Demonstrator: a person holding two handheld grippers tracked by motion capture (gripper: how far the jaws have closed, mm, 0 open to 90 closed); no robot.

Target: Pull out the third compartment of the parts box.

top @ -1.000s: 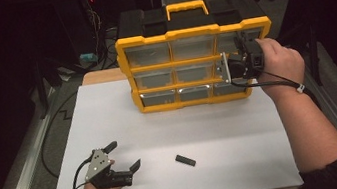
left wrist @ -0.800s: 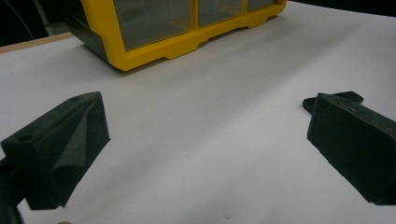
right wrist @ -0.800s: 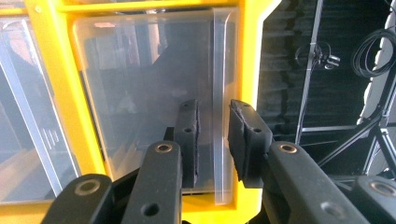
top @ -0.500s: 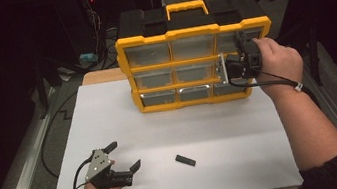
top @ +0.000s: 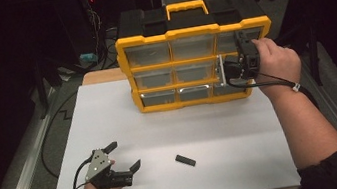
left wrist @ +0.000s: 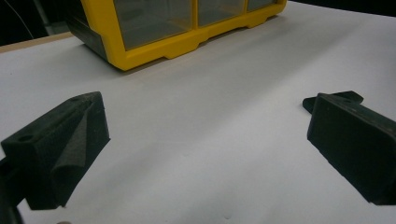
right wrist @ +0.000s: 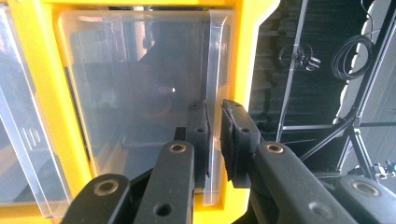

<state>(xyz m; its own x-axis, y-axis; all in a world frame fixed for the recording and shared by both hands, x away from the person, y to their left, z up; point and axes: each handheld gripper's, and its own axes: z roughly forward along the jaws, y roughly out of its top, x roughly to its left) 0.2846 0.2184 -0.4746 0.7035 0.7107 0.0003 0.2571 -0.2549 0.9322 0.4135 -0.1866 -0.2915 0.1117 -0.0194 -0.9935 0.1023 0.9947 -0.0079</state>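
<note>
The right gripper (right wrist: 215, 135) is pinching the clear front lip of a drawer (right wrist: 140, 93) between its fingers (right wrist: 198, 135), which have just been closing onto it; one pad is sitting inside the lip, the other outside, with the plastic wall standing between them. In the high view the right gripper (top: 238, 66) is meeting the middle row's right-hand compartment of the yellow organizer (top: 190, 33), and the drawer (top: 223, 68) is standing slightly forward of the frame. The organizer is standing upright at the far edge of the white tabletop (top: 222, 127), its black and yellow carry handle on top.

The left gripper (top: 123, 157) is resting near the front left corner of the tabletop, its fingers (left wrist: 60, 144) spread wide and gripping nothing, with bare white surface lying between them. A small black block (top: 185, 160) is lying flat on the tabletop, to the right of the left gripper and well apart from the organizer.
</note>
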